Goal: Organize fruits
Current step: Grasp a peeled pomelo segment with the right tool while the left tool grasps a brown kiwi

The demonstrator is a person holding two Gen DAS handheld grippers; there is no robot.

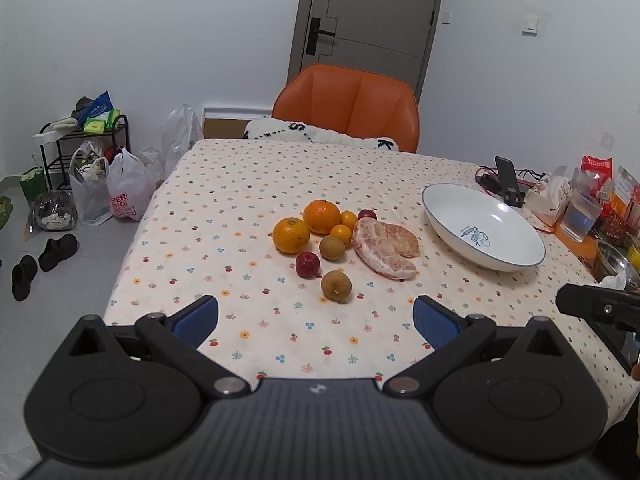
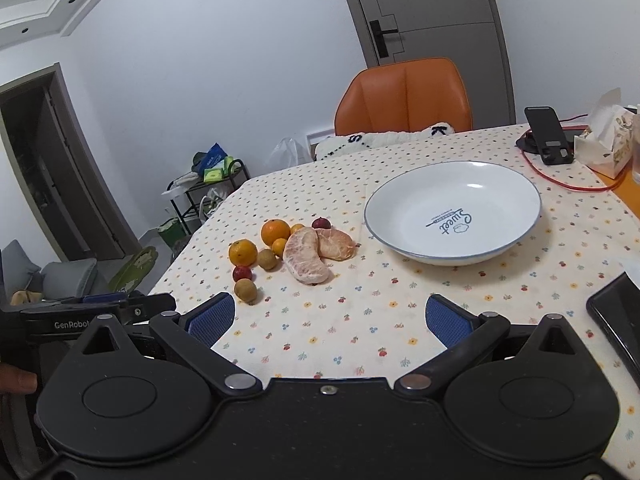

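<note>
A pile of fruit lies mid-table: two oranges (image 1: pixel 291 235) (image 1: pixel 321 216), small tangerines (image 1: pixel 341 233), two brown kiwis (image 1: pixel 336 285) (image 1: pixel 332 247), red plums (image 1: pixel 307 265) and peeled pomelo pieces (image 1: pixel 384 246). A white bowl (image 1: pixel 520 256) stands empty to their right. My left gripper (image 1: pixel 316 318) is open over the near table edge, short of the fruit. My right gripper (image 2: pixel 330 316) is also open, nothing between its fingers; the same fruit pile (image 2: pixel 304 258) lies ahead to its left and the white bowl (image 2: pixel 404 248) ahead to its right.
An orange chair (image 1: pixel 346 106) stands at the far side of the flowered tablecloth (image 1: pixel 240 216). A phone on a stand (image 2: pixel 546 136), red cable, tissue pack (image 2: pixel 606 140) and cups (image 1: pixel 580 216) crowd the right edge. Bags and a rack (image 1: pixel 86 148) sit on the floor left.
</note>
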